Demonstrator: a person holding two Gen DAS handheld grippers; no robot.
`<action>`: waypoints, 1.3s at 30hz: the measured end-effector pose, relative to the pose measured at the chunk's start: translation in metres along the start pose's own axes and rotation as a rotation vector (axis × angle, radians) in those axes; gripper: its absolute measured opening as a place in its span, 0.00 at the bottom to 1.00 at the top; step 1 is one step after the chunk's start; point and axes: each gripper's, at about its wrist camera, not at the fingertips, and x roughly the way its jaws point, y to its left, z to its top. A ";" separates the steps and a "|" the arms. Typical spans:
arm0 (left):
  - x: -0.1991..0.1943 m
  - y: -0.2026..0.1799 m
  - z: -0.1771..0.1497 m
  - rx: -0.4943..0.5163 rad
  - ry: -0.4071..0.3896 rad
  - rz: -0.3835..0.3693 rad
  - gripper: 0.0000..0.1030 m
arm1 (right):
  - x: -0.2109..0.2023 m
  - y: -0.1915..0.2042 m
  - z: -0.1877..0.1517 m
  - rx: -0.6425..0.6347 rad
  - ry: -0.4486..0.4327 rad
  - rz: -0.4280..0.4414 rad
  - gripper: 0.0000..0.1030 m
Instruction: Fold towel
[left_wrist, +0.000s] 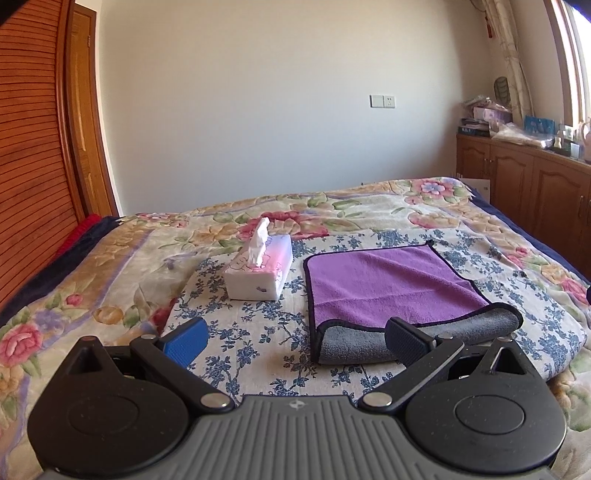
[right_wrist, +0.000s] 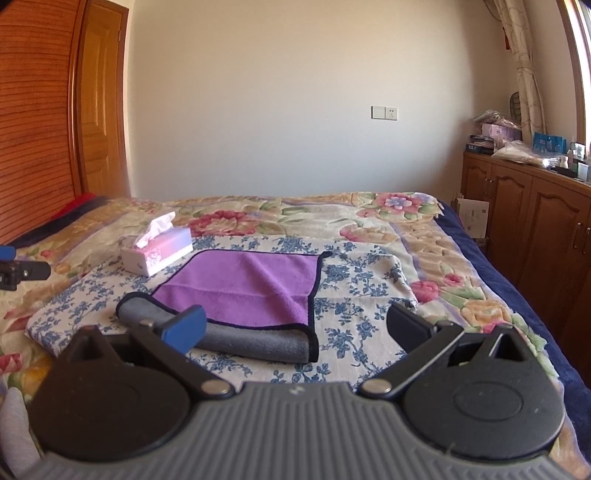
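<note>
A purple towel (left_wrist: 391, 284) with a grey underside and dark trim lies on a blue-flowered cloth (left_wrist: 266, 317) on the bed. Its near edge is rolled over, showing a grey band (left_wrist: 354, 343). My left gripper (left_wrist: 295, 341) is open and empty, just in front of the towel's near left corner. In the right wrist view the towel (right_wrist: 251, 284) lies ahead and its grey band (right_wrist: 255, 341) is at the near edge. My right gripper (right_wrist: 295, 328) is open and empty, in front of the towel's near right corner. The left gripper (right_wrist: 14, 271) shows at the left edge.
A tissue box (left_wrist: 258, 273) stands left of the towel, also in the right wrist view (right_wrist: 159, 254). The flowered bedspread (left_wrist: 110, 280) covers the bed. A wooden cabinet (right_wrist: 532, 221) with clutter on top stands at the right, a wooden wardrobe (left_wrist: 33, 166) at the left.
</note>
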 end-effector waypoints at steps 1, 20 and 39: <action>0.003 -0.001 0.000 0.003 0.005 -0.001 1.00 | 0.002 -0.001 0.000 -0.003 0.006 0.004 1.00; 0.058 -0.001 0.003 -0.016 0.081 -0.059 0.94 | 0.045 0.000 0.002 -0.063 0.075 0.066 1.00; 0.115 0.006 0.005 -0.039 0.180 -0.113 0.85 | 0.093 -0.007 0.003 -0.084 0.123 0.096 1.00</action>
